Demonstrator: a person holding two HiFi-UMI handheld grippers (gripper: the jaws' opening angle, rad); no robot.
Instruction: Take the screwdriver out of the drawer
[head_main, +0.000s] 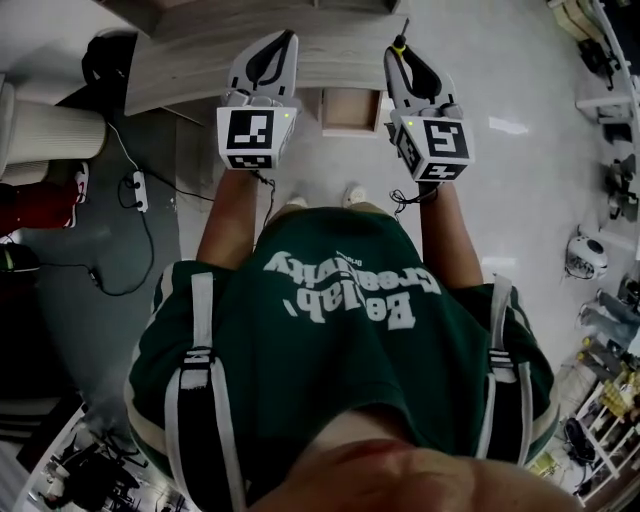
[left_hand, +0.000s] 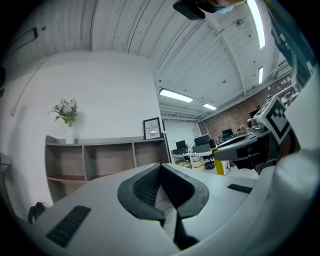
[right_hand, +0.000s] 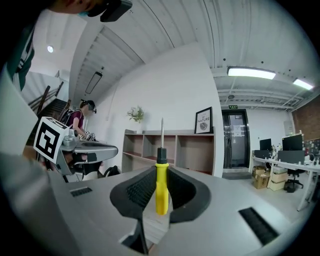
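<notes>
Yellow-handled, black-collared screwdriver (right_hand: 161, 192) upright, pinched by right gripper (right_hand: 160, 174) (left gripper (left_hand: 161, 169): jaws seemingly together)

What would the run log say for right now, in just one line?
left gripper: shut, empty | right gripper: shut on screwdriver | screwdriver: yellow handle between the pads, shaft pointing up

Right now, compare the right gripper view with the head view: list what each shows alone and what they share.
Only the right gripper view: the jaws clamped on the screwdriver by its yellow handle, shaft upright; a shelf unit, a framed picture and a plant. Only the head view: the person's green shirt, a wooden drawer standing out from the desk, a power strip on the floor. Both: the screwdriver, the right gripper and the left gripper with their marker cubes.
</notes>
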